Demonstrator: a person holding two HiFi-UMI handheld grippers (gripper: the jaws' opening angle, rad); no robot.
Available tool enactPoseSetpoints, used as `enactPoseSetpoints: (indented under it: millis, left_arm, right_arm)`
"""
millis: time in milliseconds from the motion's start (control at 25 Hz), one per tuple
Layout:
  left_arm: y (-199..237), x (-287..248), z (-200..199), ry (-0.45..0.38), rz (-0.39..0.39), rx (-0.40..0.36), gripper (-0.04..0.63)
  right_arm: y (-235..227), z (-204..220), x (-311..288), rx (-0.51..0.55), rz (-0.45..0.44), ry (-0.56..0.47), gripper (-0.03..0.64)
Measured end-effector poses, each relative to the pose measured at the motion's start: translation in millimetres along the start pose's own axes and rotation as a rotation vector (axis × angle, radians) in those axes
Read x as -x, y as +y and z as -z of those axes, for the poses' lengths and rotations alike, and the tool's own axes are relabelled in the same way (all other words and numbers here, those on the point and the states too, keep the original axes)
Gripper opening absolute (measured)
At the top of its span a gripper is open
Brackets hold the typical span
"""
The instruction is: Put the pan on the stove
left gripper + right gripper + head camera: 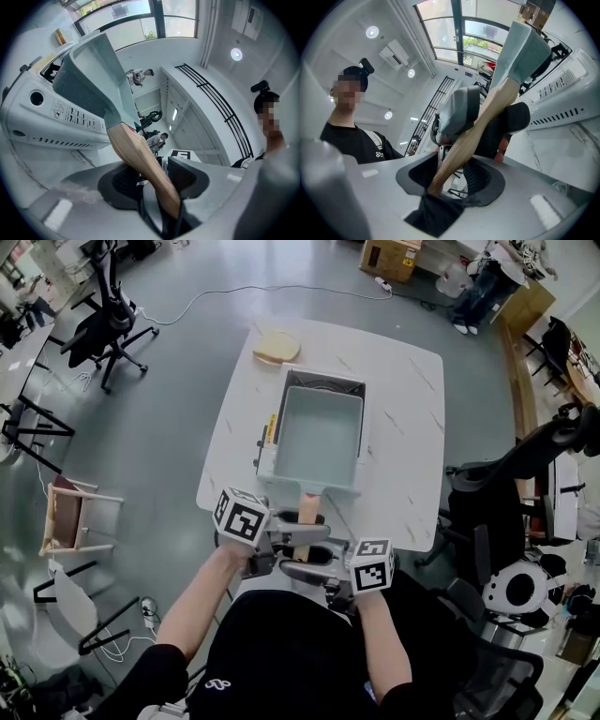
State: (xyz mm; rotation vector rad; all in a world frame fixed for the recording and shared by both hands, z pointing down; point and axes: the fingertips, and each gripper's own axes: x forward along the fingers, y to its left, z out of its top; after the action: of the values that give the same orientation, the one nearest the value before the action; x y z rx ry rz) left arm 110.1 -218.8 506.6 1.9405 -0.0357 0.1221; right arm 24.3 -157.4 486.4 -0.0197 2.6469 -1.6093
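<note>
Pan [319,432] is lying over the stove [323,382] at frame centre, resting or hovering I can't tell; I'm clamping its wooden handle [306,517] with both left gripper [152,178] and right gripper [448,177]; placing step, I judge; next calls for settling it level, then letting go.

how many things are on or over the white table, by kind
pan: 1
stove: 1
tan bread-like slice: 1
total: 3
</note>
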Motion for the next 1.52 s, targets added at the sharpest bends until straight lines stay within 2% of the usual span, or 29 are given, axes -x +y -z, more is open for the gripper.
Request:
enactPoseSetpoints:
  millis: [1040,1520]
  left_arm:
    - [50,1,-62,0.027,0.003,0.042,0.195]
    - [66,0,-77,0.033,-0.015,0.053,0.195]
  right_arm:
    - [-55,-62,-4,-0.046,0.031,-0.023,0.178]
    - [-72,-74,-4,-0.055,0.021,-0.020,0.178]
